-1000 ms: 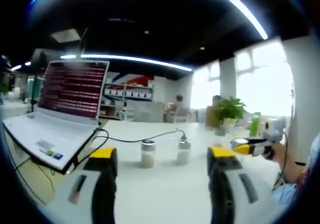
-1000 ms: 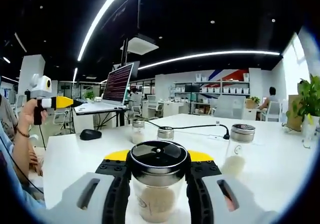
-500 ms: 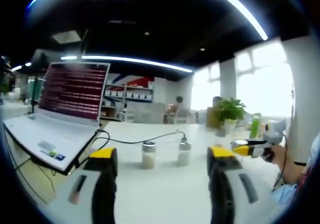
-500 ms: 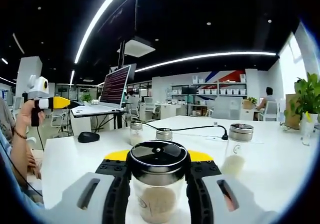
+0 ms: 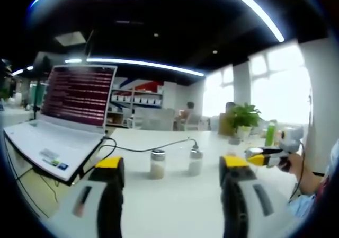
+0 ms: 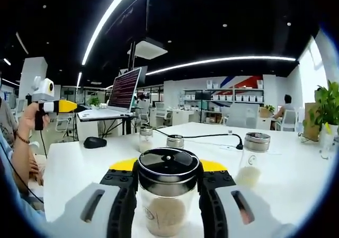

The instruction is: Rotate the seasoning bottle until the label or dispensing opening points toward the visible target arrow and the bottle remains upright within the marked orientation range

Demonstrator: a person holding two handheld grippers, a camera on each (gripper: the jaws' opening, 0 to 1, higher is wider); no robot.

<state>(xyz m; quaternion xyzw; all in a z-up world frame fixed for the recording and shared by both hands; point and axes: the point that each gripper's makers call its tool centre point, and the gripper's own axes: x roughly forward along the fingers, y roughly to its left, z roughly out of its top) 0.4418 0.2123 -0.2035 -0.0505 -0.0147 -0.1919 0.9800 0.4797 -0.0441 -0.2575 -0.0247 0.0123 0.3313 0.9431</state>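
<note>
Moved: barely anything since a second ago, only slight camera drift.
Left gripper view: left gripper [image 5: 168, 166] held wide, nothing gripped, table [image 5: 175, 206] below.
Right gripper view: seasoning bottle [image 6: 168, 195] upright, clamped dead-centre by right gripper [image 6: 168, 181]; no arrow spotted.

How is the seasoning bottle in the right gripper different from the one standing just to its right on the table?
The gripped seasoning bottle sits clamped between the right gripper's jaws; the free bottle stands alone on the white table. The gripped one is nearest the camera; the free one stands farther back. Both are upright clear bottles with metal lids and pale contents.
</note>
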